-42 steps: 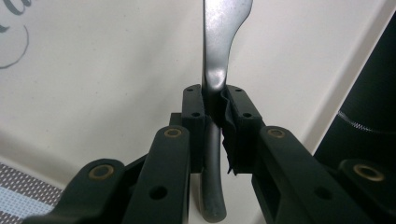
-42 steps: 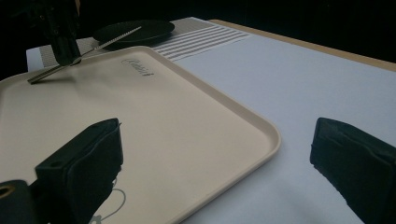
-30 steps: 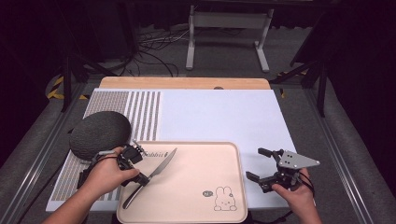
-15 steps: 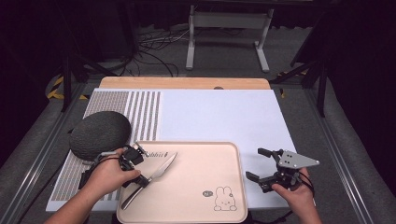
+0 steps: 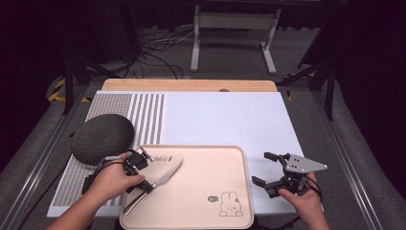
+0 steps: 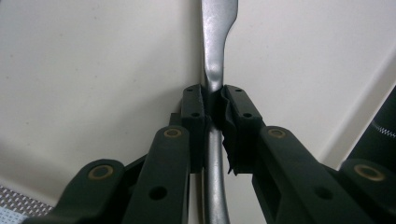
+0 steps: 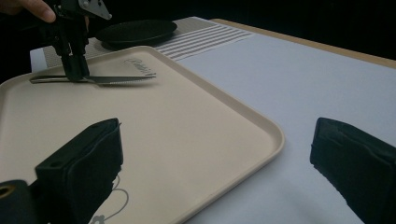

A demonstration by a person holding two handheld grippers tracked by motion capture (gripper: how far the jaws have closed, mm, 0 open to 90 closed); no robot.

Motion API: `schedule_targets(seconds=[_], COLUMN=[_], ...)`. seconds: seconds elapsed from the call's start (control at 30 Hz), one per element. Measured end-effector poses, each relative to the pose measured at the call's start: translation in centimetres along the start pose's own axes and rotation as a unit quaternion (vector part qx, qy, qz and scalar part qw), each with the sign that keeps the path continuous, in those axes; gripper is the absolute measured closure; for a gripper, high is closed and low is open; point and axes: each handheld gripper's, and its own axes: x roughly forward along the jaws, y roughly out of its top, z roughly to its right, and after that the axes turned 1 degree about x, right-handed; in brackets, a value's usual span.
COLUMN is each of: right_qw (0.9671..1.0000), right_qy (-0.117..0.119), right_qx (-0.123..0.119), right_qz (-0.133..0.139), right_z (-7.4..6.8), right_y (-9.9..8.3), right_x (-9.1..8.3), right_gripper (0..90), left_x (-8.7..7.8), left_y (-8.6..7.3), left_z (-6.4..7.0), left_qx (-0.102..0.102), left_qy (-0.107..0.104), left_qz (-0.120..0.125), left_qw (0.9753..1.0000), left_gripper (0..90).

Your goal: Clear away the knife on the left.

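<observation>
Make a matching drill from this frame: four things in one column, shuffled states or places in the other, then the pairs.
Things:
1. knife
2. right gripper
3. dark round pad
4. tray

States or places:
A. beige, rabbit drawing in one corner
B. open, holding nothing, beside the tray
C. clamped at its handle by the left gripper
D. on the striped mat, at the table's left

Pairs: 1-C, 2-B, 3-D, 4-A

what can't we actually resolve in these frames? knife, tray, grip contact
- Knife: tip cut off by the top edge of the left gripper view; handle end hidden between the left gripper jaws.
- Tray lettering: too small in the high view, blurred in the right gripper view.
- Right gripper: open, holding nothing.
</observation>
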Motion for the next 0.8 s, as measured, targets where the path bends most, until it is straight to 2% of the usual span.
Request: schedule_targets(seconds=[0.27, 0.33, 0.4, 0.5, 0.57, 0.6, 0.63, 0.7, 0.73, 0.8], right_qw=[1.0000, 1.0000, 1.0000, 1.0000, 1.0000, 1.0000, 1.0000, 1.0000, 1.0000, 1.0000], right_qy=[0.002, 0.002, 0.003, 0.003, 0.003, 0.003, 0.003, 0.003, 0.003, 0.003], right_qx=[0.000, 0.000, 0.000, 0.000, 0.000, 0.000, 0.000, 0.000, -0.001, -0.002], right_qz=[0.000, 0.000, 0.000, 0.000, 0.000, 0.000, 0.000, 0.000, -0.001, -0.001], right_z=[0.0, 0.0, 0.0, 0.0, 0.0, 0.0, 0.0, 0.0, 0.0, -0.1], right_y=[0.0, 0.0, 0.0, 0.0, 0.0, 0.0, 0.0, 0.0, 0.0, 0.0], right_x=[0.0, 0.0, 0.0, 0.0, 0.0, 0.0, 0.0, 0.0, 0.0, 0.1], right_gripper=[3.3, 3.4, 3.3, 3.3, 3.3, 3.3, 3.3, 3.3, 3.3, 3.3], left_x=[0.0, -0.1, -0.4, -0.4, -0.5, -0.5, -0.5, -0.6, -0.7, -0.7], left_y=[0.0, -0.1, -0.1, -0.1, 0.0, 0.0, 0.0, 0.0, 0.1, 0.3], left_z=[-0.2, -0.2, 0.0, 0.3, 0.5, 0.5, 0.7, 1.1, 1.4, 1.8], left_qx=[-0.003, 0.000, 0.002, 0.011, 0.028, 0.028, 0.038, 0.049, 0.070, 0.088], left_qy=[-0.004, 0.000, 0.013, 0.031, 0.041, 0.041, 0.047, 0.049, 0.061, 0.067], left_qz=[0.003, 0.007, 0.014, 0.015, 0.018, 0.018, 0.026, 0.034, 0.047, 0.059], left_qw=[1.0000, 1.0000, 0.9998, 0.9993, 0.9986, 0.9986, 0.9978, 0.9970, 0.9945, 0.9921], left_gripper=[78.7, 75.7, 61.8, 48.6, 35.2, 31.8, 31.8, 23.6, 19.8, 18.7])
